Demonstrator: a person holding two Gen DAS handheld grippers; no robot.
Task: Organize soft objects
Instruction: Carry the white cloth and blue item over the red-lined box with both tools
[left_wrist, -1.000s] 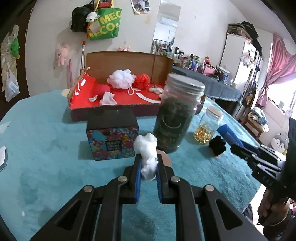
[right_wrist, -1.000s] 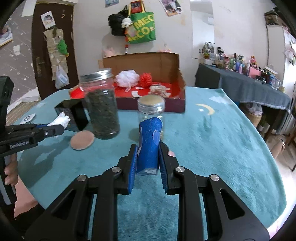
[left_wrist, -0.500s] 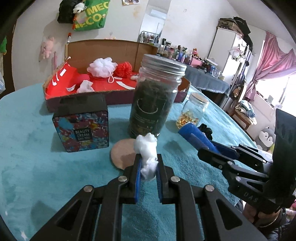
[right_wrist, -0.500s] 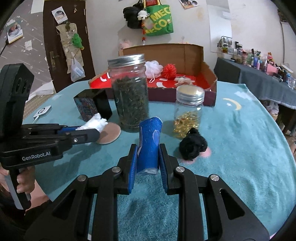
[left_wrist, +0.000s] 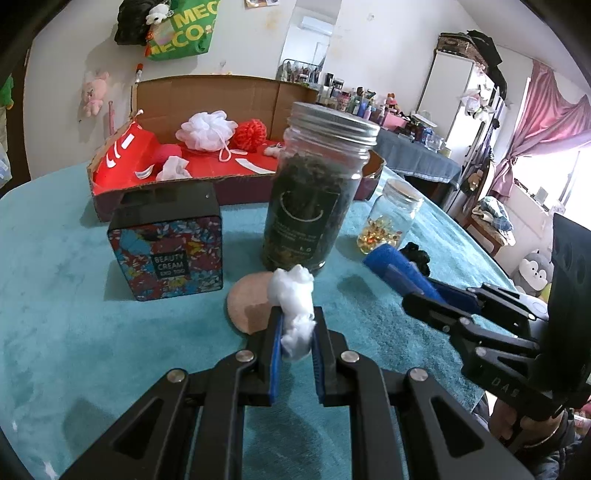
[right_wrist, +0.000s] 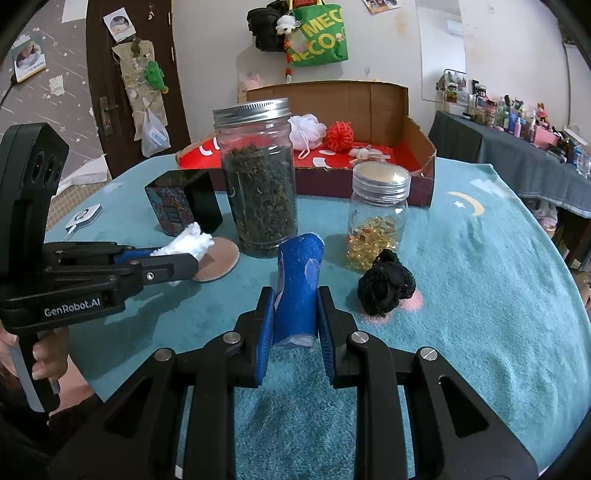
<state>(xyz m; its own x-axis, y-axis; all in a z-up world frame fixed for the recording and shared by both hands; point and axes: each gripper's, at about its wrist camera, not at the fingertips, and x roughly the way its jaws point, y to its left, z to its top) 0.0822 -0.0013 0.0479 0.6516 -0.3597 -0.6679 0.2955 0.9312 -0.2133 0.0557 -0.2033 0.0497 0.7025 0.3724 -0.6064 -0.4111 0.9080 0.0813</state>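
1. The surface (right_wrist: 480, 266) was round and covered in a teal plush cloth with a yellow moon and stars near its right side.
2. The left gripper (left_wrist: 295, 328) was clenched on a white wad (left_wrist: 293, 306), held above the surface just in front of a tan pad (left_wrist: 247, 302).
3. The right gripper (right_wrist: 295, 314) was clenched on a blue roll (right_wrist: 297, 284), standing upright between its pads.
4. A black scrunchie (right_wrist: 386, 282) lay on the surface beside a small jar (right_wrist: 376, 214) of yellow capsules; a tall jar (right_wrist: 258, 177) of dark leaves stood left of it, near a patterned tin (left_wrist: 168, 236).
5. At the back an open box (left_wrist: 207, 110) with a red floor held a white pouf (left_wrist: 207, 129) and a red pouf (left_wrist: 251, 134).
6. Behind it, a green bag (right_wrist: 319, 35) hung on the white wall, a dark door (right_wrist: 129, 74) stood at left, and pink curtains (left_wrist: 535, 122) framed a window at right.
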